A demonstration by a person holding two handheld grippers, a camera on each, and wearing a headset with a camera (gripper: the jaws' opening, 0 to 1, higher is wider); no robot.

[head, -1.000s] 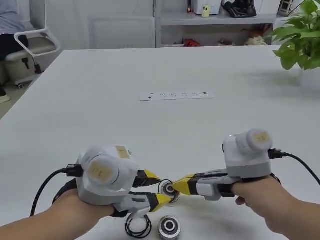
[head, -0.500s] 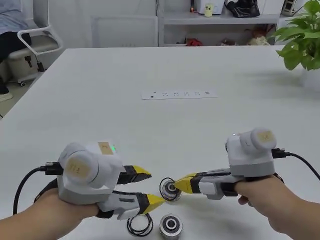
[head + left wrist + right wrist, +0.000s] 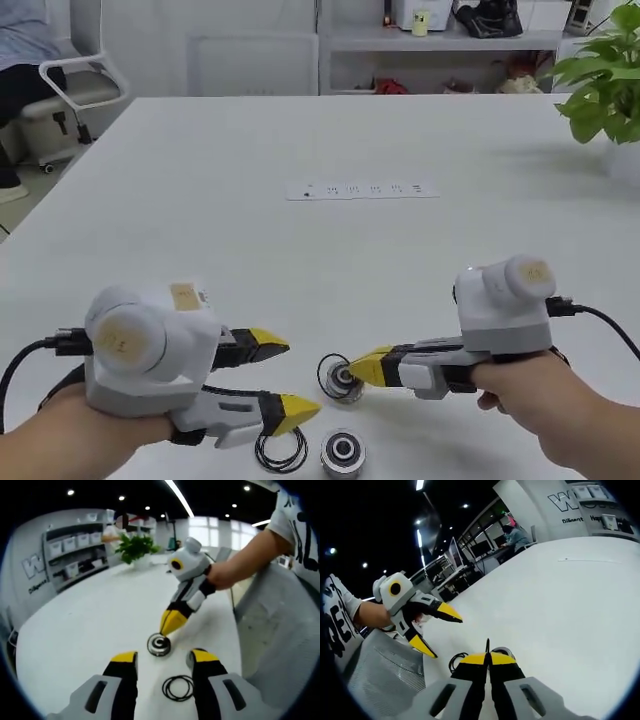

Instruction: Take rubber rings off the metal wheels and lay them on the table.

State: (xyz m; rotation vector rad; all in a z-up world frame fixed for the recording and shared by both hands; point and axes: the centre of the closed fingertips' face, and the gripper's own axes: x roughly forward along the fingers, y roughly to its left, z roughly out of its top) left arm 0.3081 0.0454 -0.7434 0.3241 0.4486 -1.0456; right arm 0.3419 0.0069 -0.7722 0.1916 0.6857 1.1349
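Right claw [image 3: 352, 372] nips a ring [image 3: 487, 646] at a wheel [image 3: 159, 645]; left claw [image 3: 280, 377] gapes beside it.

The right claw's jaws are pressed together on the thin black ring. In the right gripper view just a sliver of it stands up between the yellow tips, and the wheel is mostly hidden behind them. In the head view the ring loops loosely round the wheel, which sits on the table [image 3: 300, 260] right at those tips. The left claw is wide open and holds nothing, its tips near the wheel but apart from it. Loose rings [image 3: 280, 450] lie flat under the left claw's tips; their number is hard to make out. A second wheel [image 3: 342, 452] stands just beside them, at the head view's bottom edge.
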